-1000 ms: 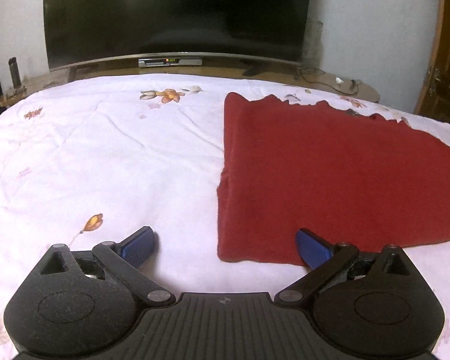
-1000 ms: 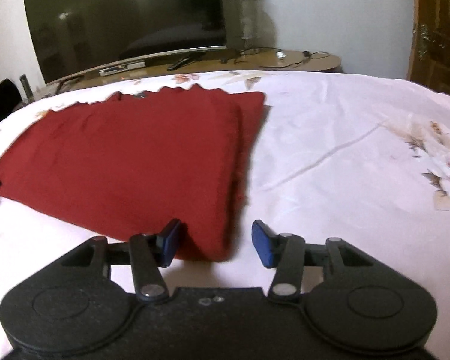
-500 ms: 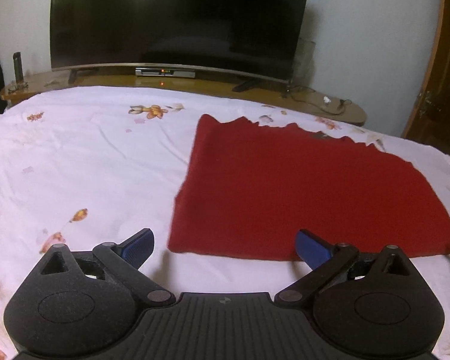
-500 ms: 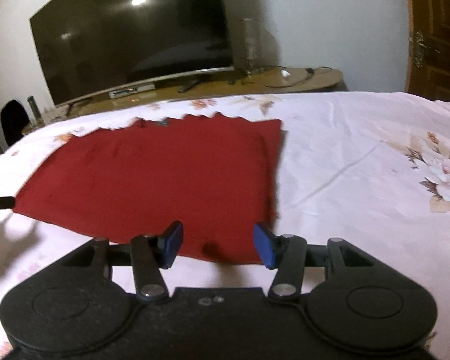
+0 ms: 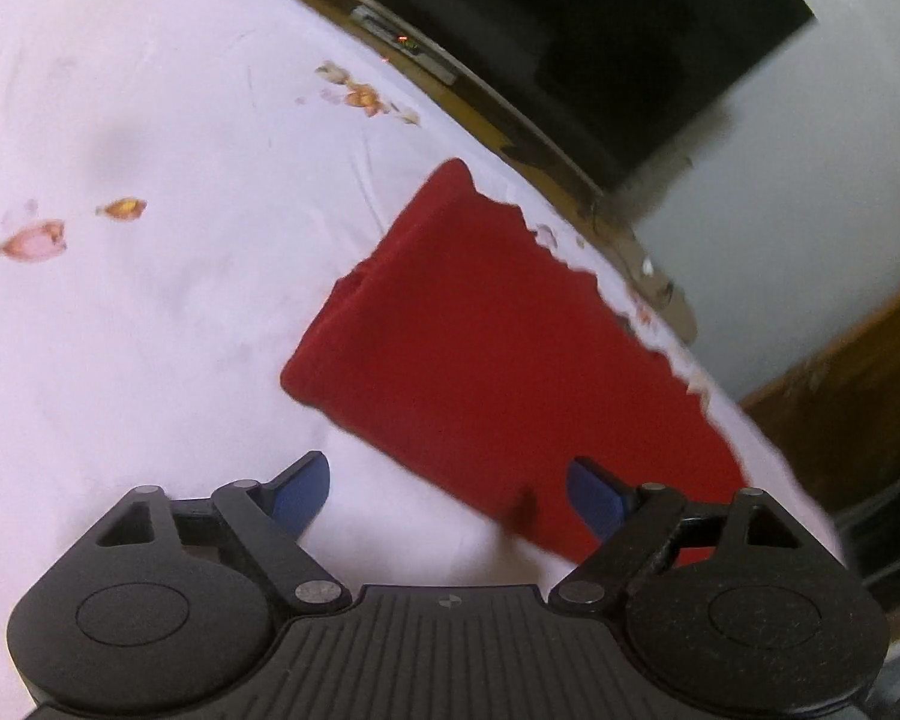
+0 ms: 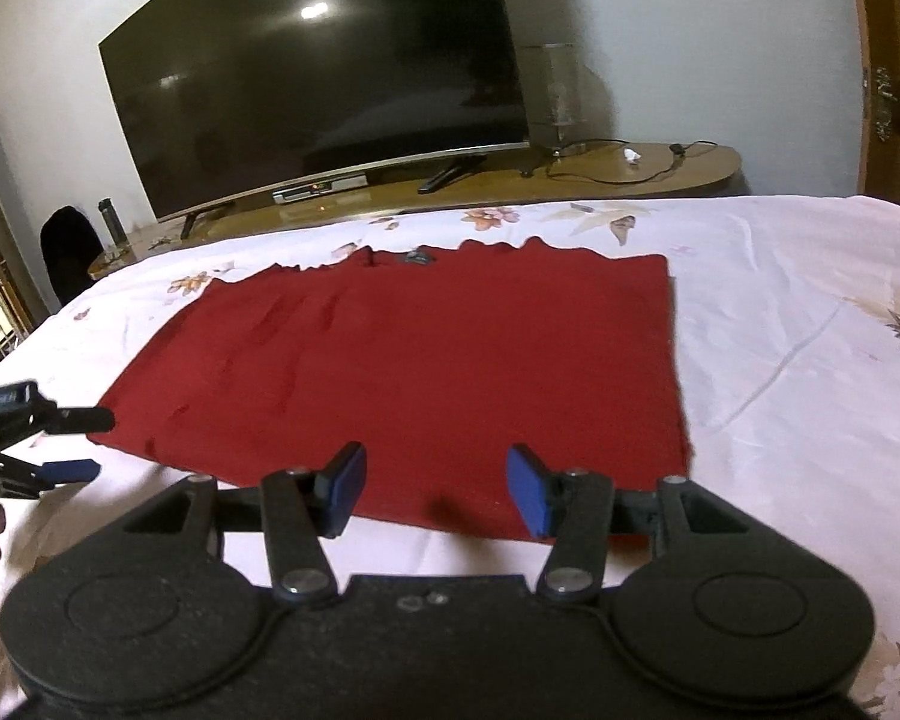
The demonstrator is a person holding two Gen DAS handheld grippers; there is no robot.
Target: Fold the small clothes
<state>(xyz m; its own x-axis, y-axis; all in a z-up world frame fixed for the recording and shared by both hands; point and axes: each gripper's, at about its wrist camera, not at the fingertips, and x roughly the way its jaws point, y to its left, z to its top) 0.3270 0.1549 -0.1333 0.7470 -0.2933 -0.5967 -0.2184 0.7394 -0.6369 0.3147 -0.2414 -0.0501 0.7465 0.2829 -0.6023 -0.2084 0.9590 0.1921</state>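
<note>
Red folded cloth (image 6: 426,372) lies flat on the white bedsheet (image 6: 780,312); left gripper (image 5: 450,489) and right gripper (image 6: 435,486) near it, jaws wide, holding nothing.

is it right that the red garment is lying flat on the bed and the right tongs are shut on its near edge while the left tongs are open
Not quite. In the right wrist view the right tongs are open, pads apart above the near edge of the red garment, gripping nothing. The rest holds: the garment lies flat on the bed, and the left tongs are open.
</note>
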